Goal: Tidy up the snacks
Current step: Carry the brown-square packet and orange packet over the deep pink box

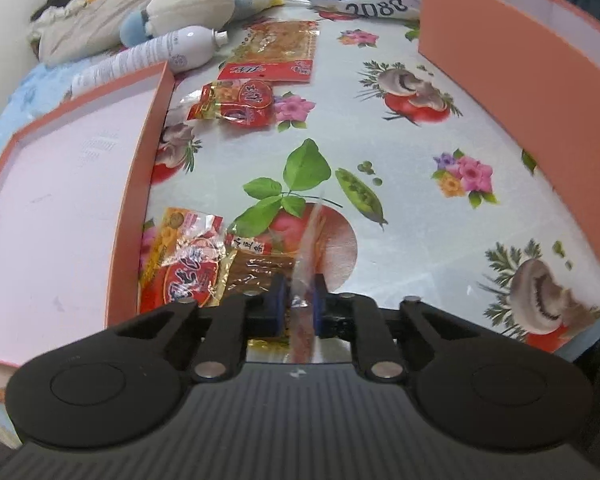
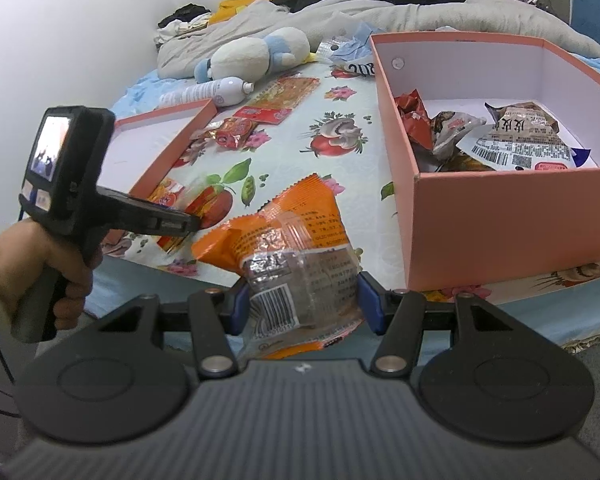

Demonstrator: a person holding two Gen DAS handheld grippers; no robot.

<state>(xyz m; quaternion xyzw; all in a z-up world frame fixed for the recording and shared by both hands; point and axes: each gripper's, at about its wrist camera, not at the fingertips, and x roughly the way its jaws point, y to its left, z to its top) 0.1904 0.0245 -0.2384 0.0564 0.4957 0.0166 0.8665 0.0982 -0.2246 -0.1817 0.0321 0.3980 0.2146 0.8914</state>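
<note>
- The lid (image 1: 60,216) lies at 9 o'clock in the left wrist view, its white inside up, on the flowered cloth (image 1: 400,184).
- Just beside the lid's near corner, at 7 o'clock, lies a red and yellow packet (image 1: 184,264); a brown packet (image 1: 256,276) touches it on the right side.
- The left gripper (image 1: 299,304) is at 6 o'clock. Its blue pads (image 1: 279,300) are closed on a thin clear packet (image 1: 306,276), held edge-on, so what is inside I cannot tell.
- At 11 o'clock lies a small red packet (image 1: 236,104), and behind it, toward 12 o'clock, a flat orange-red packet (image 1: 278,50).
- Farther, at 11 o'clock, are a white bottle (image 1: 180,46) on its side and a plush toy (image 1: 204,4).
- In the right wrist view, the person's left hand (image 2: 48,276) holds the left gripper's handle at 9 o'clock.
- The right gripper (image 2: 298,300) is at 6 o'clock, and its pads (image 2: 370,300) clamp an orange packet (image 2: 288,240) with a barcode; the packet hangs over the near edge of the cloth.
- The box (image 2: 500,220) stands at 2 o'clock, open at the top, near the orange packet but apart from it.
- Inside the box lie several snacks, among them a white packet (image 2: 520,144) with a barcode and a red wrapper (image 2: 412,114).
</note>
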